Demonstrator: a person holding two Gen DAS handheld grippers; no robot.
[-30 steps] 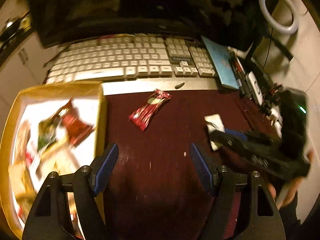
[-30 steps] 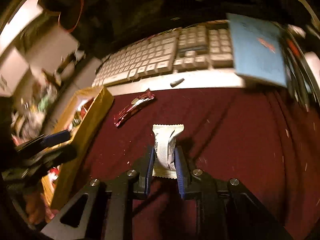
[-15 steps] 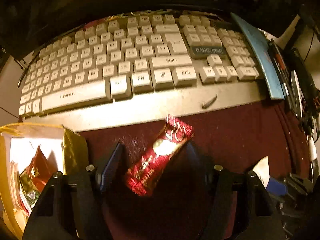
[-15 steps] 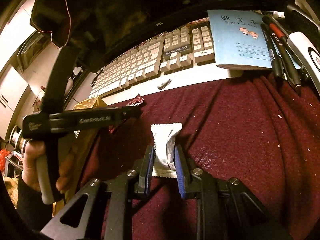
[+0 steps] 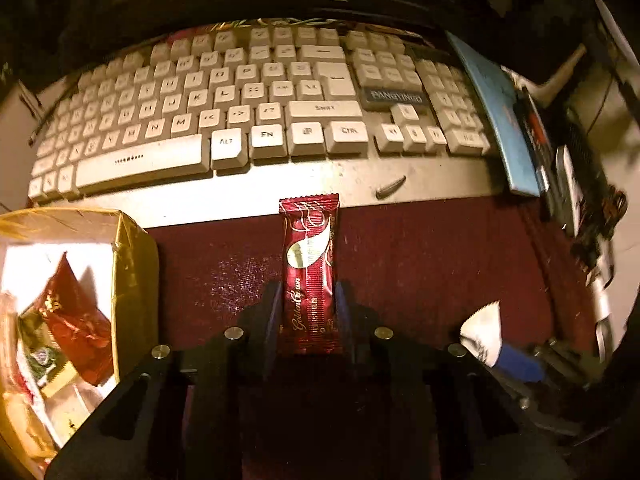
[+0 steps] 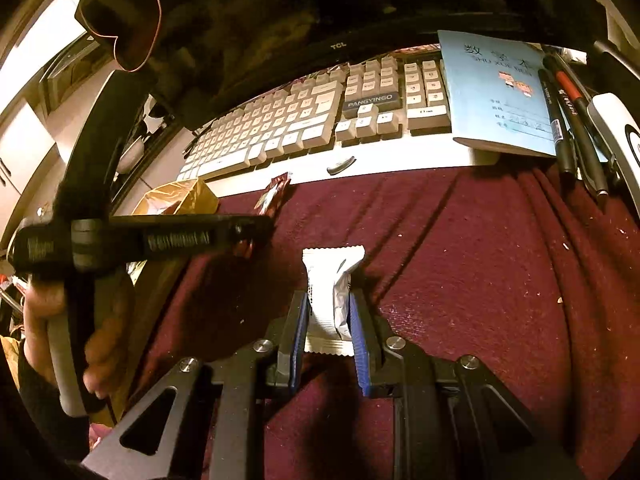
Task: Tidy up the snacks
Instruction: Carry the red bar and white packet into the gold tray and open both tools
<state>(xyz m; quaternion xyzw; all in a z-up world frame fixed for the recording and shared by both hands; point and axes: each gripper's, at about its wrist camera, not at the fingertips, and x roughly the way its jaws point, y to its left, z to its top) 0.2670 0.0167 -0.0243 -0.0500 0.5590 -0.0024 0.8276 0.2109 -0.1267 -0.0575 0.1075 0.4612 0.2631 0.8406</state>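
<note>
Red snack bar (image 5: 310, 280) lies lengthwise on the maroon cloth (image 5: 420, 264), far end touching the keyboard's (image 5: 240, 120) front edge, near end between my left gripper's (image 5: 308, 320) fingers. Left jaws closing w/ the bar between them, pads at both its long sides. Left tool tips steeply down at the desk; in the right wrist view my left hand (image 6: 60, 320) wraps its pale handle, knuckles toward the cam. White packet (image 6: 332, 296) sits upright on the cloth, clamped narrow btwn my right gripper's (image 6: 330, 316) blue pads (image 6: 301, 320), tool angled down less steeply. Gold box (image 5: 132, 280) w/ assorted snacks stands just left of the bar. Blue notebook (image 6: 496, 92) and pens (image 6: 568, 120) lie at the keyboard's right end.
</note>
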